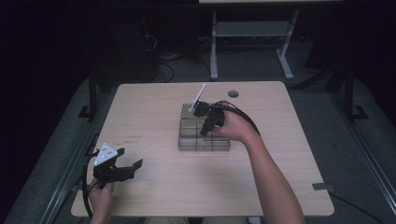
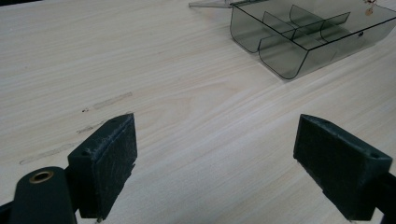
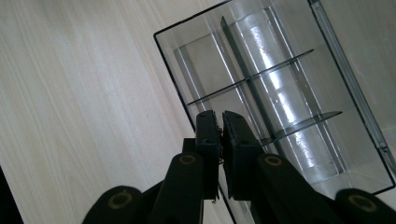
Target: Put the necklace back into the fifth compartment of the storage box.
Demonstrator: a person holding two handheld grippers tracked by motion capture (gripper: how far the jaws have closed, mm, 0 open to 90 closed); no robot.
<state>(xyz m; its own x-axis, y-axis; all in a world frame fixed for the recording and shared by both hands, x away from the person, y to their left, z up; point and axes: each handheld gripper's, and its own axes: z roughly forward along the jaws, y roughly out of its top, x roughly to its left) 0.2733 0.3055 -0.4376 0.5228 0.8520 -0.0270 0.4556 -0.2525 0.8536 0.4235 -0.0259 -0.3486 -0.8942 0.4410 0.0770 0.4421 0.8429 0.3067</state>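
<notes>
A smoky clear compartment box (image 1: pixel 188 143) lies at the table's middle, with its lid (image 1: pixel 198 97) standing up at the far side. My right gripper (image 1: pixel 204 132) hangs over the box, pointing down into it. In the right gripper view its jaws (image 3: pixel 220 116) are pressed together above the dividers of the box (image 3: pixel 168 56), with a tiny reddish piece (image 3: pixel 220 127) in the slit between them. That piece (image 2: pixel 369 6) also hangs over the far side of the box (image 2: pixel 280 70) in the left gripper view. My left gripper (image 1: pixel 130 157) rests near the front left, open (image 2: pixel 215 154) over bare wood.
The wooden table (image 1: pixel 154 186) has a round cable hole (image 1: pixel 233 94) near its far edge. Faint tape marks (image 2: pixel 109 100) lie on the wood ahead of the left gripper. Beyond the table stand a grey desk frame (image 1: pixel 252 32) and dark floor.
</notes>
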